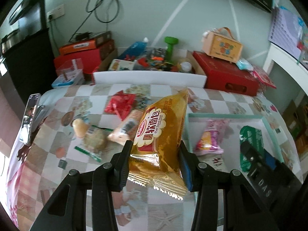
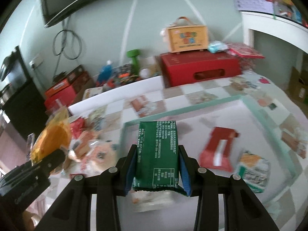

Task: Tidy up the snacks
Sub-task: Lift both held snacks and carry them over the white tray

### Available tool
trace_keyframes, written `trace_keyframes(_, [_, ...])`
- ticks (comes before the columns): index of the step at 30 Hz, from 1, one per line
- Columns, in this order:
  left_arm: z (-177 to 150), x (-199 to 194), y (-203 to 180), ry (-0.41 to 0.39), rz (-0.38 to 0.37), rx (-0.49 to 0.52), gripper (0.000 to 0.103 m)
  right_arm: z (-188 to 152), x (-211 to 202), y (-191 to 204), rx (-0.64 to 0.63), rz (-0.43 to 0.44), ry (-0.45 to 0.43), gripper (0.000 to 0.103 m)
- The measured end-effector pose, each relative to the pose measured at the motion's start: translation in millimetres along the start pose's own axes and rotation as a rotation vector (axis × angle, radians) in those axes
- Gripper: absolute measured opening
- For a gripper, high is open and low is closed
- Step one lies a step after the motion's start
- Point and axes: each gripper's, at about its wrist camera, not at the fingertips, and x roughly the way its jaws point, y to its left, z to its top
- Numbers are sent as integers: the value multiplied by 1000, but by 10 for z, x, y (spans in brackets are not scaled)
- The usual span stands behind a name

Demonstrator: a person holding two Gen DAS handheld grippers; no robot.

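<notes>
The left gripper (image 1: 154,150) clamps a yellow bread pack (image 1: 161,132) between its pads, the pack lifted clear above the checked cloth (image 1: 57,173) and tilted, its crimped end hanging toward the camera. The right gripper (image 2: 156,154) is closed on a green pack (image 2: 156,150), held upright over the near-left corner of the mint tray (image 2: 269,119). In the tray lie a pink snack (image 1: 208,138), a red pack (image 2: 217,150) and a green-and-white pack (image 2: 254,169), all apart from one another; a blurred white pack (image 2: 152,200) shows just beneath the green one. Left of the tray, loose on the cloth, sit a peach sausage pack (image 1: 125,129), a round cake (image 1: 95,141) in clear wrap, a small bun (image 1: 79,128) and, a little farther, a red wrapper (image 1: 121,104). A phone (image 1: 29,115) stands at the cloth's left edge. Beyond the cloth, a white box (image 1: 150,79) of mixed toys, with a green dumbbell (image 1: 170,48) behind it, sits beside a red carton (image 1: 227,75) that carries an orange case (image 1: 223,46)
</notes>
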Motion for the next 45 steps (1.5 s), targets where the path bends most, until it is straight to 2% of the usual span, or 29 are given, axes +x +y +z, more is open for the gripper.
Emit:
trace_keyframes(5, [-27,41,-289,10,-38,59,47,41,-31,-348,51,-71,-3,43])
trace_keyframes(15, [-116,95,-808,25,-103,175,47,101,-93,-853,126,-151,-18,43])
trace_keyframes(31, [-232,231,-1229,49,-136,257,47,166,-69,-1158,136,-199,-32,43])
trace_keyframes(45, [-274,425,-1378,67,-135,258,47,112,121,-1338,175,-208,-4,43])
